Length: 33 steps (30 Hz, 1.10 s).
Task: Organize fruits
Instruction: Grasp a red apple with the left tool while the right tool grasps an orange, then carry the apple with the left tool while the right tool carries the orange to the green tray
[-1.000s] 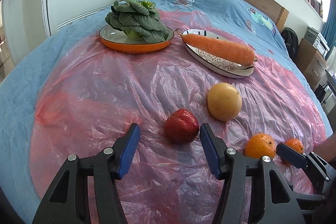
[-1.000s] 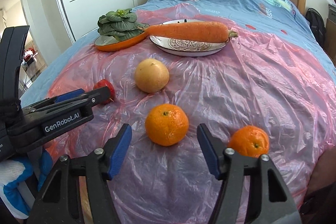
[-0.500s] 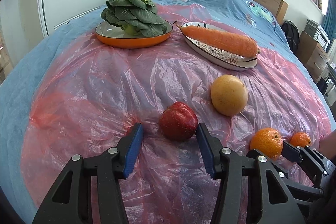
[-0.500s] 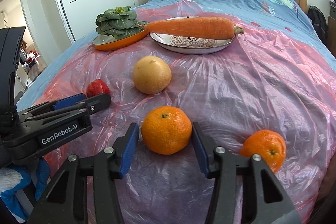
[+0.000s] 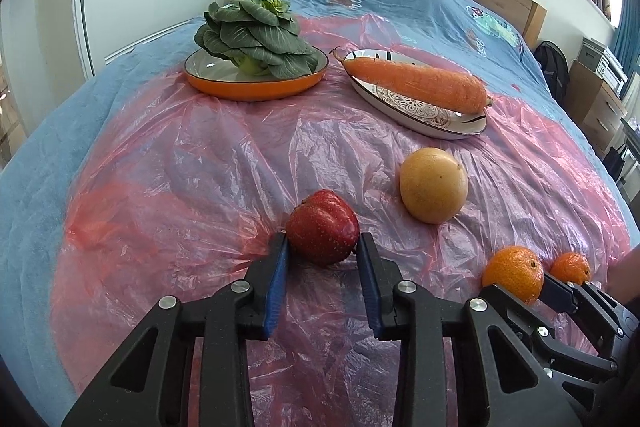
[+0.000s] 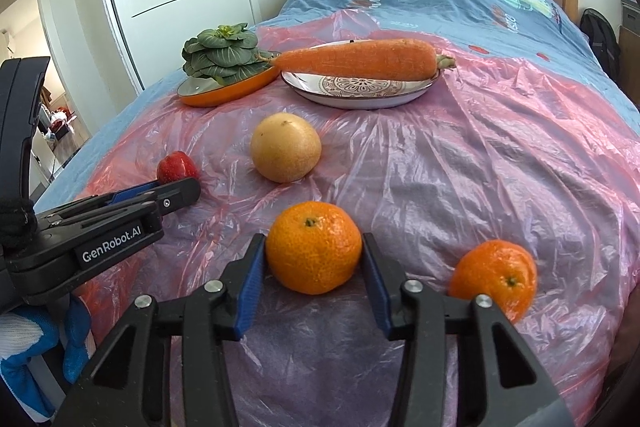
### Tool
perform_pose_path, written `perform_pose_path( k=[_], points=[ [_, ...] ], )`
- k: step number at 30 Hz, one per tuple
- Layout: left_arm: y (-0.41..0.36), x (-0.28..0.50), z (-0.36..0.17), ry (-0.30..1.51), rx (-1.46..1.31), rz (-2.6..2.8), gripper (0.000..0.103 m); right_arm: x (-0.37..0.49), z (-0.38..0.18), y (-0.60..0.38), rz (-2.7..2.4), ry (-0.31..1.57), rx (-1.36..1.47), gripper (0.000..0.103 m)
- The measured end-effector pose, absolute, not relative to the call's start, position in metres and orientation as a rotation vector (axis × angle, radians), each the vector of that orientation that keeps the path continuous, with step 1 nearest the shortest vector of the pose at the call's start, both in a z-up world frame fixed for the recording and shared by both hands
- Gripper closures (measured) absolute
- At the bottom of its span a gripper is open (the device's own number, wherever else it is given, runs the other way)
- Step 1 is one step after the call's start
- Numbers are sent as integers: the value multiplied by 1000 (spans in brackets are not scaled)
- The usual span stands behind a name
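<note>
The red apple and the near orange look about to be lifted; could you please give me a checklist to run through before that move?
1. Red apple sits between left hand-held gripper pads: ok.
2. Left pads gripping apple firmly: cannot tell.
3. Near orange sits between right hand-held gripper pads: ok.
4. Right pads gripping orange firmly: cannot tell.
5. Second orange apart from right fingers: ok.
6. Plates free: not ok, carrot and greens occupy them.

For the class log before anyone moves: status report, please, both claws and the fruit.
Left claw closed on the red apple. Right claw closed on the nearer orange. Second orange and pear loose; nothing blocking.
</note>
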<state>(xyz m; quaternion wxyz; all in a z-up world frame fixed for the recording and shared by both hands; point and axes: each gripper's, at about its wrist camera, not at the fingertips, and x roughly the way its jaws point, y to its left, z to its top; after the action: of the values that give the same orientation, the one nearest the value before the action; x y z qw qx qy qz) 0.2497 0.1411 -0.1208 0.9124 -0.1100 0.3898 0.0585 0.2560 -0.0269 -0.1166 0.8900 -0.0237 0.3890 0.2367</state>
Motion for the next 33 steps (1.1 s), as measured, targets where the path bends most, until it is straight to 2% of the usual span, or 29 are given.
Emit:
perform_pose_path(
  k=[33],
  points=[
    [108,206,-74,704,-127,60,74,201,-76,-34,469,815,-99,45]
  ],
)
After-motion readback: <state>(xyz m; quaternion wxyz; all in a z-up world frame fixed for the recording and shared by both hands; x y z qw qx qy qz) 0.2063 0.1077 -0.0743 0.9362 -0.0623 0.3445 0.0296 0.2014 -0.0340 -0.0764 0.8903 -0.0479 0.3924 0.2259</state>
